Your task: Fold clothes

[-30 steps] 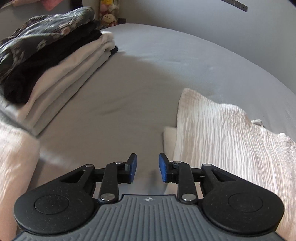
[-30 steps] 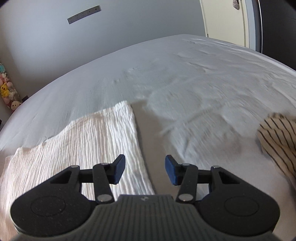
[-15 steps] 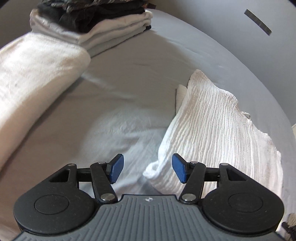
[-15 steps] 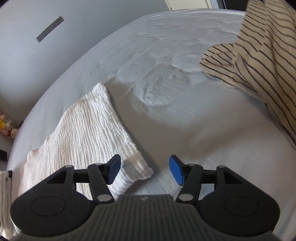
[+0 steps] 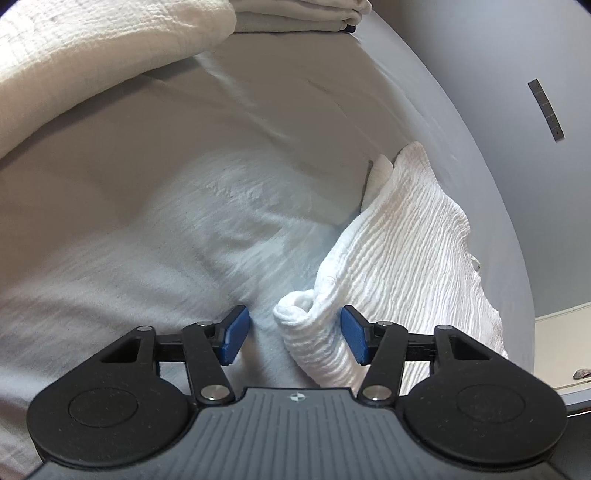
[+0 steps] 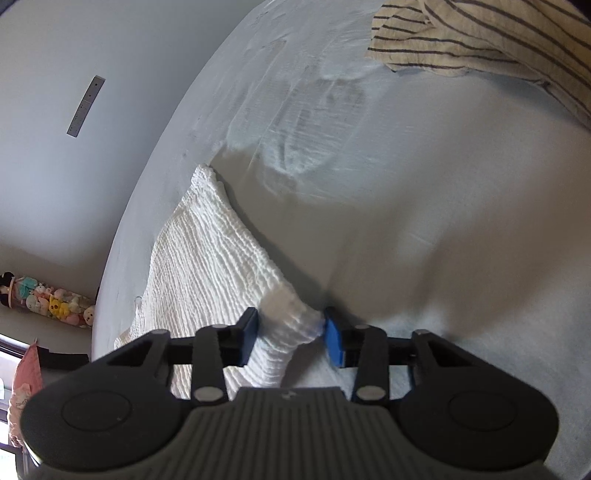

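Observation:
A white crinkled garment (image 5: 413, 258) lies folded on the grey bed sheet (image 5: 221, 122). Its rolled near-left corner sits between the jaws of my left gripper (image 5: 294, 336), which are closing. The cloth touches the right pad (image 5: 354, 339), while a gap remains at the left pad (image 5: 234, 334). In the right wrist view the same garment (image 6: 207, 258) runs away to the upper left. Its near-right corner fills the gap of my right gripper (image 6: 291, 338), whose jaws are closing, with cloth against both pads.
A stack of folded clothes (image 5: 295, 18) and a thick cream blanket (image 5: 92, 48) lie at the far left of the bed. A striped beige garment (image 6: 498, 37) lies at the far right. Plush toys (image 6: 55, 302) sit beyond the bed's edge by the wall.
Both grippers rolled and came down from above the bed to the white garment's two near corners. Their jaws opened wider, then narrowed around the corners.

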